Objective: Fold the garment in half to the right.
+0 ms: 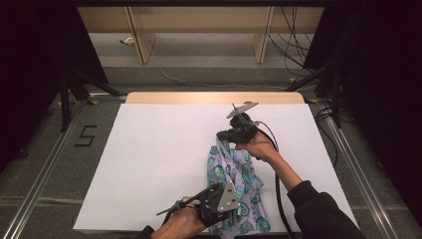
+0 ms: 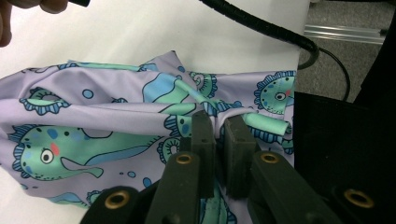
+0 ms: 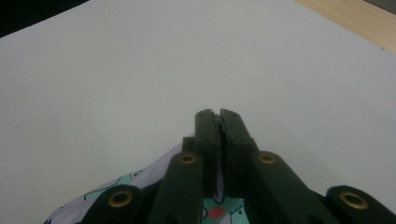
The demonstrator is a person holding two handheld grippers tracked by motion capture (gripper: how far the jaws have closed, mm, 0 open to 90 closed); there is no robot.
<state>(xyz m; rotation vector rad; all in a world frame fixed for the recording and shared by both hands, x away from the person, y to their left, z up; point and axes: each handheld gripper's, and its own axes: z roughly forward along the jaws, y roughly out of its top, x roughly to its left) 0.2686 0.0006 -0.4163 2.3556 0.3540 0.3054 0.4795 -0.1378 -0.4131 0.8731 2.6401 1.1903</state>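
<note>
From above, you are pinching the purple seahorse cloth (image 1: 236, 186) at both ends on the white table (image 1: 159, 154): left gripper (image 1: 230, 206) near you, right gripper (image 1: 222, 141) farther off. In the left gripper view, your jaws are clamping a fold. In the right gripper view, your jaws are squeezing cloth, nearly together.

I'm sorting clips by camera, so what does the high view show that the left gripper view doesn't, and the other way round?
High view alone: both hand-held grippers, the left and the right, each at one end of the cloth, plus the wooden table edge. Left gripper view alone: the printed seahorse up close and the pads pinching a fold. Both share the purple cloth on the white table top.
</note>
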